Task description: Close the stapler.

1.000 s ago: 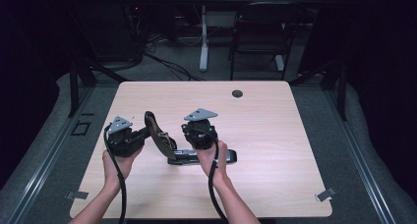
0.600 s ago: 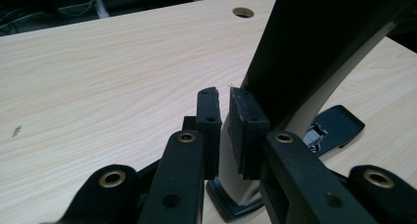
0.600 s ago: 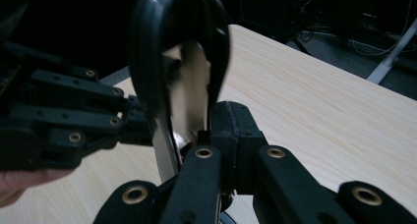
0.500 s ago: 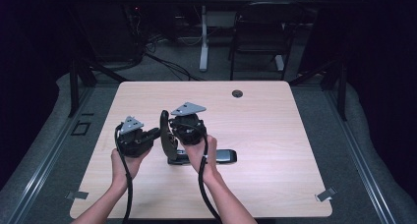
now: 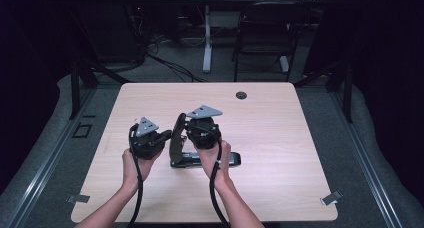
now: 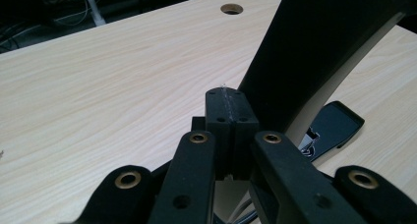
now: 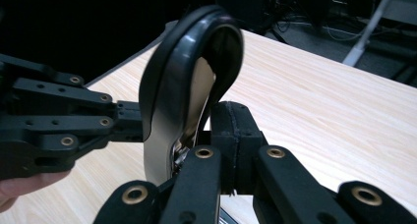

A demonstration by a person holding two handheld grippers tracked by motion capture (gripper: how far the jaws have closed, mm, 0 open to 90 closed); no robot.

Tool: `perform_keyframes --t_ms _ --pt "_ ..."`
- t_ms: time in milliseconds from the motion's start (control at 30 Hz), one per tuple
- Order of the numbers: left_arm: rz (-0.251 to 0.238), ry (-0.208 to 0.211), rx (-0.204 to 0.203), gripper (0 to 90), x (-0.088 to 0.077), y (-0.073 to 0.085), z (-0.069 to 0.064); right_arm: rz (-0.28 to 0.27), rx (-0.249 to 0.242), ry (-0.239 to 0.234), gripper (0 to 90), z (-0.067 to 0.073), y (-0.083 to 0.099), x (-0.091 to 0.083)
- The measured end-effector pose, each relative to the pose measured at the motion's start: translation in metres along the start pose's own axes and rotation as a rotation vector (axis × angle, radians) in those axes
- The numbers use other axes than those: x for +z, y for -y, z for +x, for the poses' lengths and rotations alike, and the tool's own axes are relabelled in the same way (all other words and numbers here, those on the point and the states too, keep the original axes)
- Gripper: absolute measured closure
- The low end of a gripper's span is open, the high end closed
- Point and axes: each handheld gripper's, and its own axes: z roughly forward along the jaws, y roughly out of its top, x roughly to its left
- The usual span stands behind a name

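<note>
A black stapler lies on the wooden table (image 5: 290, 138), its base (image 5: 232, 159) flat and its top arm (image 5: 177, 133) swung up almost upright. My left gripper (image 5: 165, 136) is at the arm's left, shut with nothing between the pads (image 6: 230, 111); the arm (image 6: 319, 52) rises just beyond them. In the right gripper view the left gripper's tip (image 7: 129, 120) touches the arm's outer face (image 7: 162, 86). My right gripper (image 5: 189, 134) sits at the arm's right side, shut and holding nothing (image 7: 235, 121), close against the arm's inner side.
A round cable hole (image 5: 241, 95) is near the table's far edge. A black chair (image 5: 265, 33) and a white desk leg (image 5: 206, 38) stand on the floor beyond the table. Bare tabletop lies to the right and at the far side.
My left gripper has moved right, up to the stapler's raised arm. The arm has swung from leaning left to nearly upright.
</note>
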Motion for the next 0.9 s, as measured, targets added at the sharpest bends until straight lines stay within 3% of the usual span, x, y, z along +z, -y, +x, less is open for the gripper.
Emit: perform_keyframes --t_ms 900 --pt "0.019 0.048 0.03 90.0 0.02 -0.003 -0.018 0.015 0.084 0.023 90.0 -0.034 0.036 -0.01"
